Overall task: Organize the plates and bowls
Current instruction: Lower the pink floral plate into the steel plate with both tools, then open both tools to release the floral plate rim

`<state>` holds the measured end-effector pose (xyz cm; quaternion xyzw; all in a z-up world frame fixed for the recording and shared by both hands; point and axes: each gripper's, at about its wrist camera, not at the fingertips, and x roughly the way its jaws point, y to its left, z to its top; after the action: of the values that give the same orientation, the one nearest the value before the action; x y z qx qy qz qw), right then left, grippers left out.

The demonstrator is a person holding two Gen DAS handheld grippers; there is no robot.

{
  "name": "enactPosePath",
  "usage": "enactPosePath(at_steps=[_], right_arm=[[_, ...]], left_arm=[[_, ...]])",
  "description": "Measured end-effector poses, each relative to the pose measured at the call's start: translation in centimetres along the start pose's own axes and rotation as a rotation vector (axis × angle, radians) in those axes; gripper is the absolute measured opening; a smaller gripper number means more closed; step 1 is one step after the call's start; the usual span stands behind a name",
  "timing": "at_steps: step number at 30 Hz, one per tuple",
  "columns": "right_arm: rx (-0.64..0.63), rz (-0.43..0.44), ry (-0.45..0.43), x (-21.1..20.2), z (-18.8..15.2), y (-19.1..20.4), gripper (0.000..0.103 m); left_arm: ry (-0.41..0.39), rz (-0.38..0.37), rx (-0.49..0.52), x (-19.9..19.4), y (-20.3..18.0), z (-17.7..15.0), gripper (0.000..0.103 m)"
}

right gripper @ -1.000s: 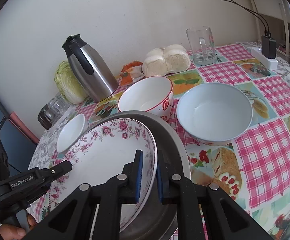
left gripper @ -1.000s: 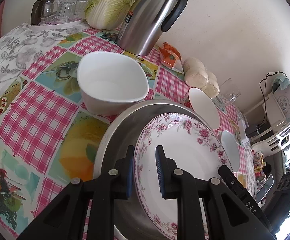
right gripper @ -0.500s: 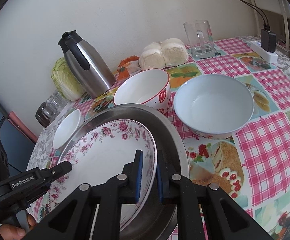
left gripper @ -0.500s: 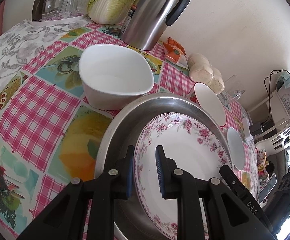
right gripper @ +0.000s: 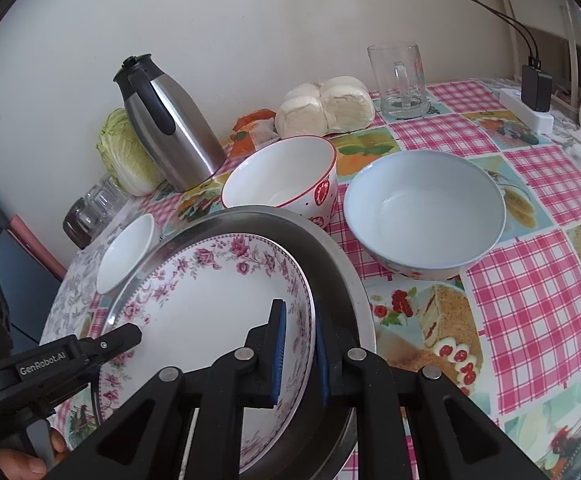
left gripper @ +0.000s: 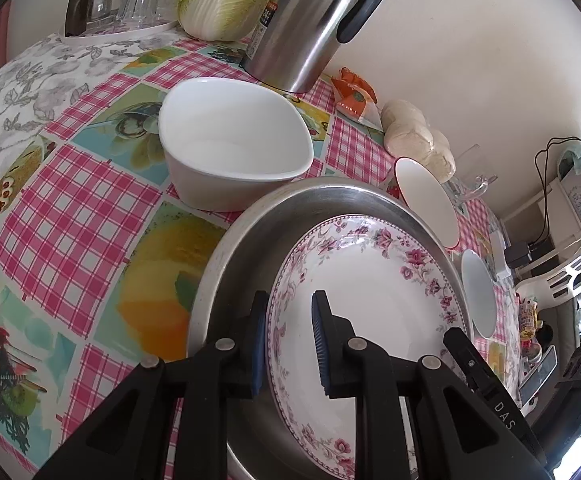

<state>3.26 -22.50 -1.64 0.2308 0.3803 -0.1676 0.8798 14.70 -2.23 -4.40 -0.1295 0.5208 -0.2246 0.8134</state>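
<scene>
I've got the white plate with the pink floral rim [left gripper: 370,300] pinched from both sides — my left gripper [left gripper: 288,340] has its blue pads narrow on the rim at one edge, and my right gripper [right gripper: 300,354] is clamped just as narrowly on the opposite edge. The plate sits tilted inside the round stainless-steel tray [right gripper: 330,256], which lies on the table with its pink checked, fruit-print cloth [right gripper: 530,280]. Just beyond the tray on my left, the plain white rounded-square bowl [left gripper: 230,152] stands upright. On the right view, the red-rimmed white bowl [right gripper: 282,176] touches the tray's far edge, and the wide pale-blue bowl [right gripper: 422,212] stands beside it. Further back — the steel thermos jug with black handle [right gripper: 170,128] against the wall.
</scene>
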Motion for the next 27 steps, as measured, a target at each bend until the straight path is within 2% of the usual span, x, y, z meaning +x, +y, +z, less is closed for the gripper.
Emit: enactPosePath(at_steps=[9,11,14,22,27], right_arm=[[-0.017,-0.021,0.008,0.1,0.0,0.1,0.017],[-0.023,-0.023,0.011,0.2,0.1,0.2,0.018],[-0.037,-0.021,0.014,0.2,0.1,0.4,0.024],[-0.094,-0.014,0.019,0.4,-0.2,1.6,0.045],[-0.097,0.004,0.016,0.3,-0.2,1.7,0.053]], left_arm=[[0.004,0.033,0.022,0.2,-0.3,0.1,0.023],[0.008,0.048,0.042,0.3,-0.6,0.0,0.027],[0.007,0.048,0.068,0.4,-1.1,-0.1,0.035],[0.013,0.061,0.107,0.5,-1.5,-0.2,0.046],[0.000,0.064,0.120,0.3,-1.7,-0.1,0.055]])
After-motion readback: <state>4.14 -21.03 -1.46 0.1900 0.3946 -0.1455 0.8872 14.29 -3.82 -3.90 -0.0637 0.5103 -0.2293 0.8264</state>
